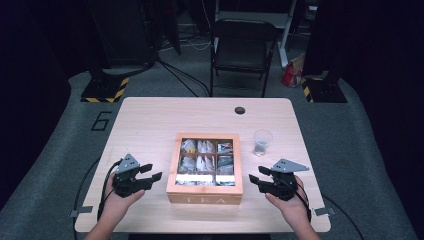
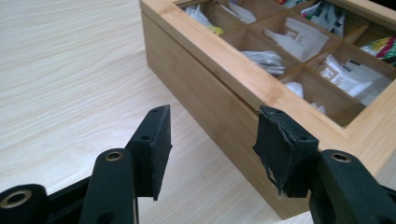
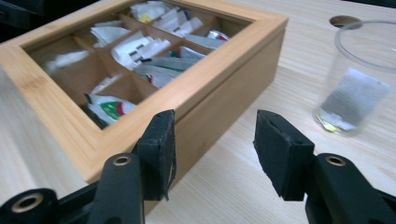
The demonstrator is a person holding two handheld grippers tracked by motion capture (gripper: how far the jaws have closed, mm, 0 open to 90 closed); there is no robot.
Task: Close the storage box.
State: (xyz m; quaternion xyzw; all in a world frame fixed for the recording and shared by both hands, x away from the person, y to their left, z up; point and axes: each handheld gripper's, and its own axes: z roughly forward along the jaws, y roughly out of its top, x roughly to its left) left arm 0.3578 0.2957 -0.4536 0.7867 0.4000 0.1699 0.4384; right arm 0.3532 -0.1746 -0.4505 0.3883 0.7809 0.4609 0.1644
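The wooden tea box [image 1: 205, 192] sits near the middle of the table [image 1: 150, 120], its windowed lid down over compartments of tea bags [image 1: 199, 162], and the 2 grippers flank it: the left gripper [image 1: 150, 172] just off its side at 9 o'clock, the right gripper [image 1: 256, 176] just off the opposite side at 3 o'clock. Both sets of jaws stand apart with nothing between them; in the left gripper view the pads [image 2: 156, 149] frame the box's near corner without touching it, and in the right gripper view the pads [image 3: 280, 154] frame the other corner the same way. A clear plastic cup [image 1: 262, 142] with a tea bag inside stands at 1 o'clock from the box, well clear of both hands. The step in hand looks like an approach to the box from both sides, probably to open it. The next move likely calls for one gripper to steady the base while the other catches the lid's edge, and a careful, level lift.
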